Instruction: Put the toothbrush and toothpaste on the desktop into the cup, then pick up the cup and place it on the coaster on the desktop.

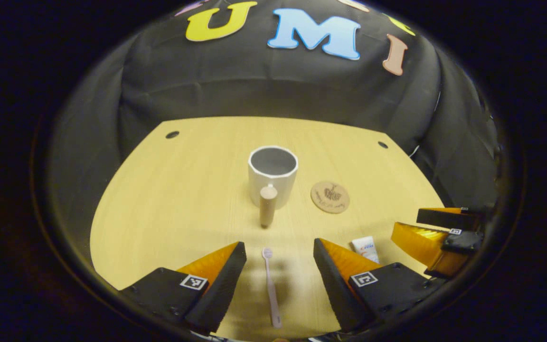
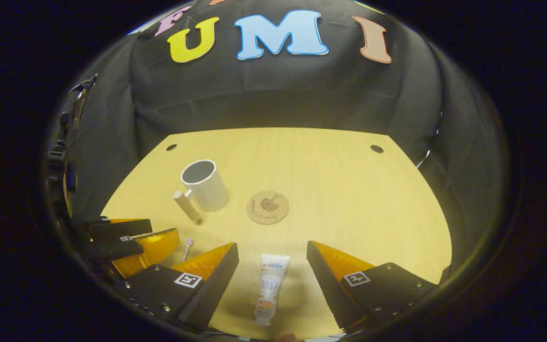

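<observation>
A pale pink toothbrush [image 1: 271,285] lies flat on the wooden desktop [image 1: 174,199], between the spread fingers of my left gripper [image 1: 279,256], which is open above it. A white toothpaste tube [image 2: 269,287] lies between the fingers of my open right gripper [image 2: 272,259]. The white cup [image 1: 272,173] with a wooden handle [image 1: 268,205] stands upright mid-table, and the round cork coaster [image 1: 330,196] lies just right of it. The right gripper [image 1: 437,232] shows at the right in the left gripper view, beside the toothpaste tube [image 1: 365,248]. In the right gripper view the left gripper [image 2: 131,240] sits at the lower left near the toothbrush [image 2: 187,247].
Two dark cable holes [image 1: 172,134] [image 1: 382,144] sit near the desktop's far corners. Black cloth walls close in the table on the far side and both flanks. Bare wood stretches to the right of the coaster [image 2: 268,207] in the right gripper view.
</observation>
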Motion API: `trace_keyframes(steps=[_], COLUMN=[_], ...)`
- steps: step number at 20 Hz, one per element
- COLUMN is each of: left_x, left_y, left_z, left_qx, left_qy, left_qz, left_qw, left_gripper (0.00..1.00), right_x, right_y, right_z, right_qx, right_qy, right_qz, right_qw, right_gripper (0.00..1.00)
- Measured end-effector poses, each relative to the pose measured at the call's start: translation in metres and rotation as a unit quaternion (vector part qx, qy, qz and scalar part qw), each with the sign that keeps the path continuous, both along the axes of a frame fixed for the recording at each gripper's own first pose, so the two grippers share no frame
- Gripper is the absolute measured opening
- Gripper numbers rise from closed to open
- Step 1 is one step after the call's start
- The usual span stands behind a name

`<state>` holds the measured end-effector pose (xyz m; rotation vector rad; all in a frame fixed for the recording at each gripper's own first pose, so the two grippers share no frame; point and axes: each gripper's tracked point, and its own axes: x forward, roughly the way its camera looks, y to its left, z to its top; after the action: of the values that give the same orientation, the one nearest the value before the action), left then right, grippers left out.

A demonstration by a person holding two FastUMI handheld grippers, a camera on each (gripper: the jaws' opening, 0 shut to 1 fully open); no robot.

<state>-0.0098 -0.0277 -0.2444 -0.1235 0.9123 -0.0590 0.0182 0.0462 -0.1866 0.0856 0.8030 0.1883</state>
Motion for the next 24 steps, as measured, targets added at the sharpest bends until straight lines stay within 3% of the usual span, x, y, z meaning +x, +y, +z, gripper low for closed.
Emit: trace_keyframes(steps=[1,2,9,10,13,18,19,20,24], left_x=[-0.007,-0.012,-0.028,-0.031,-0.039,-0.051,-0.053,-0.054,-0.055], left_y=[-0.001,-0.002,0.001,0.001,-0.002,-0.006,-0.007,-0.007,-0.003], left_z=[-0.012,-0.021,-0.063,-0.065,-0.072,-0.085,-0.087,-0.089,-0.093], left_qx=[-0.003,-0.006,0.003,0.005,0.003,0.009,0.008,0.008,0.022], left_qy=[0.032,0.060,0.173,0.187,0.223,0.258,0.264,0.269,0.276], left_qz=[0.000,0.002,0.000,-0.001,0.000,0.002,0.004,0.005,0.005], left_qw=[0.999,0.998,0.985,0.982,0.975,0.966,0.965,0.963,0.961], left_gripper=[0.86,1.00,1.00,0.95,0.95,0.95,0.87,0.95,0.89], right_x=[-0.002,-0.004,-0.019,-0.023,-0.033,-0.040,-0.039,-0.040,-0.041], right_y=[0.002,0.005,-0.002,-0.002,-0.002,0.003,0.004,0.006,0.009], right_z=[-0.007,-0.013,-0.055,-0.061,-0.076,-0.089,-0.090,-0.092,-0.097], right_qx=[0.000,0.001,-0.009,-0.009,-0.015,-0.006,-0.002,0.001,-0.001], right_qy=[0.019,0.033,0.137,0.154,0.198,0.239,0.245,0.248,0.258], right_qz=[0.006,0.011,0.004,0.005,0.006,0.009,0.009,0.009,0.019], right_qw=[1.000,0.999,0.990,0.988,0.980,0.971,0.970,0.969,0.966], right_gripper=[0.93,0.93,0.94,0.94,0.94,0.94,0.94,0.94,0.94])
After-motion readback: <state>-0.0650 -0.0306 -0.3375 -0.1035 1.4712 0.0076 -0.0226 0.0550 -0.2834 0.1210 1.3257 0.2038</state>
